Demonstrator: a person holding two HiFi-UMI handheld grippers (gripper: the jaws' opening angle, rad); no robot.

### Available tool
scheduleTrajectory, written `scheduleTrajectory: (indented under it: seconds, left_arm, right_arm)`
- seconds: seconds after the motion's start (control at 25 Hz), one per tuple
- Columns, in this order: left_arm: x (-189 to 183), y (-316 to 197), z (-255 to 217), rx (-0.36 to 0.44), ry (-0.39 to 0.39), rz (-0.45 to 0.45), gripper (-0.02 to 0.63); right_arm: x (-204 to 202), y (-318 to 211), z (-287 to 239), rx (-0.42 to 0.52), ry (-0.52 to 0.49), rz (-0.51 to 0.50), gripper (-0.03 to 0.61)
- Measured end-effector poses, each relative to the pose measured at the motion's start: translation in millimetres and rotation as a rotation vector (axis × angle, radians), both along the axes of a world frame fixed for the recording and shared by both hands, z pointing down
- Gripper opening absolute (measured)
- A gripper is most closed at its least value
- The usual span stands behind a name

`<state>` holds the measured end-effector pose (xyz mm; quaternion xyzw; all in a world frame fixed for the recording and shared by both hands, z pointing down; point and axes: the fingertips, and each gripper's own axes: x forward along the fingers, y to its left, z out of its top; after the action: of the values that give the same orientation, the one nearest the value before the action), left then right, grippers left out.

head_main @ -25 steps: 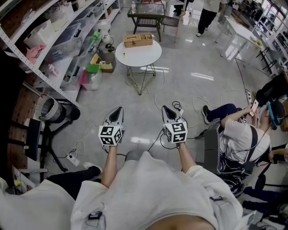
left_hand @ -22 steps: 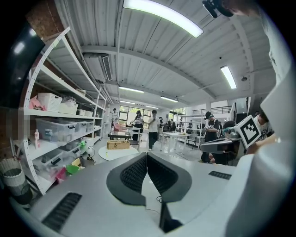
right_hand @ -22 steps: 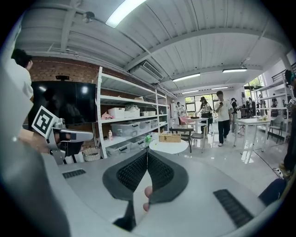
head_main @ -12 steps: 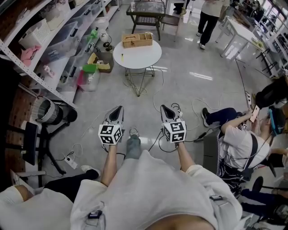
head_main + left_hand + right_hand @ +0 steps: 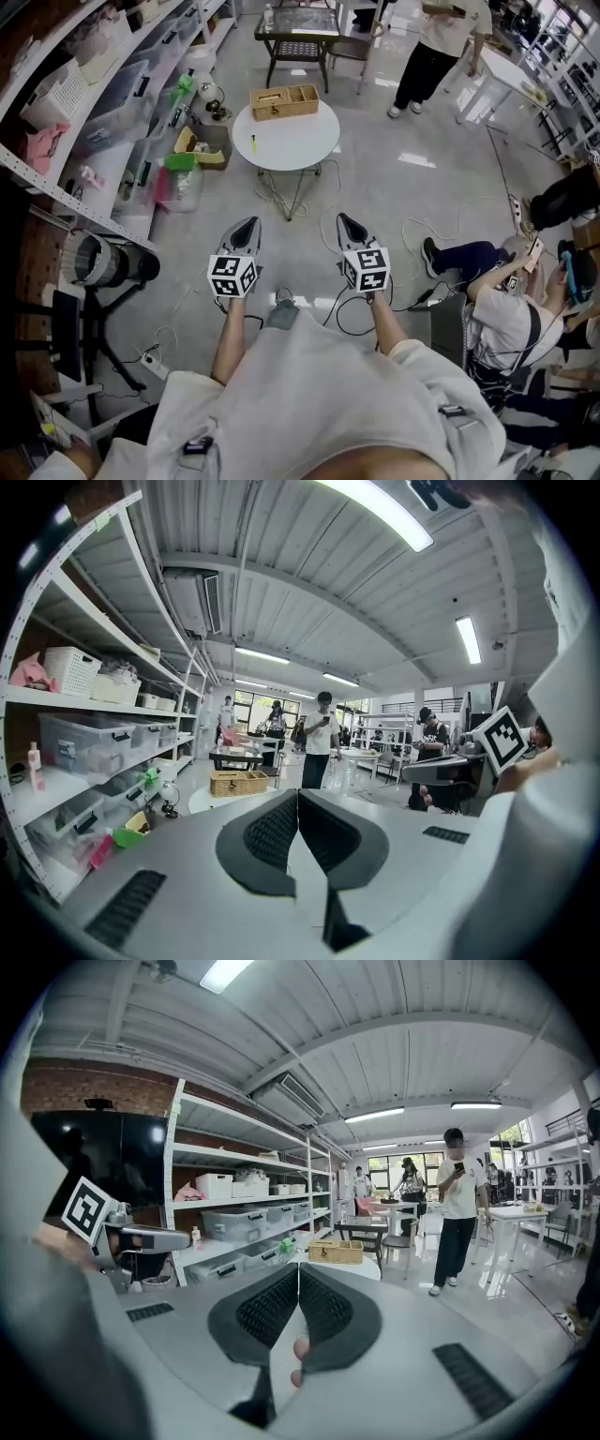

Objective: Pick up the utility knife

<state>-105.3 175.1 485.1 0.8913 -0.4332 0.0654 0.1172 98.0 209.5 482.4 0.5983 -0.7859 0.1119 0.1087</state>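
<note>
A small yellow object [image 5: 252, 142], likely the utility knife, lies on the left part of a round white table [image 5: 302, 141] ahead of me. It is too small to make out. A wicker box [image 5: 283, 101] stands at the table's far edge, also seen as the wicker box [image 5: 237, 782] in the left gripper view and the wicker box [image 5: 337, 1251] in the right gripper view. My left gripper [image 5: 246, 225] and right gripper [image 5: 345, 221] are held side by side over the floor, well short of the table. The left gripper [image 5: 297, 792] and the right gripper [image 5: 299, 1267] are both shut with nothing between their jaws.
Storage shelves [image 5: 103, 103] with bins run along the left. Cables [image 5: 347, 314] trail over the floor near my feet. A person [image 5: 502, 300] sits on the floor at right; another [image 5: 436, 47] stands beyond the table. A black side table [image 5: 302, 33] stands behind it.
Both grippers have been carried forward together and the round table is now nearer. Their jaws have stayed shut. The standing person has stepped closer to the table's far right.
</note>
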Motion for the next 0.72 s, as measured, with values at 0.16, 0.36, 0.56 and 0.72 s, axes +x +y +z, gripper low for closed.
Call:
scheduleTrajectory:
  seconds: [0.16,0.36,0.56,0.72]
  left_arm:
    - [-7.8,-49.2,-2.3,0.001,0.008,0.019,0.020]
    - [-13.7,-105.6,-4.0,0.003,0.018,0.043,0.020]
    - [-12.0,-141.5,-4.4,0.006,0.014,0.080,0.020]
    - [-11.0,-162.8,3.4,-0.007,0.012,0.099,0.020]
  right_arm:
    - [-6.7,-43.3,-4.2,0.000,0.009,0.025,0.032]
    - [-11.8,-95.7,-14.6,0.021,0.021,0.050,0.032]
    - [-13.2,-125.8,-16.5,0.030,0.021,0.076,0.031]
    - [-14.7,-142.9,-6.5,0.011,0.020,0.089,0.031]
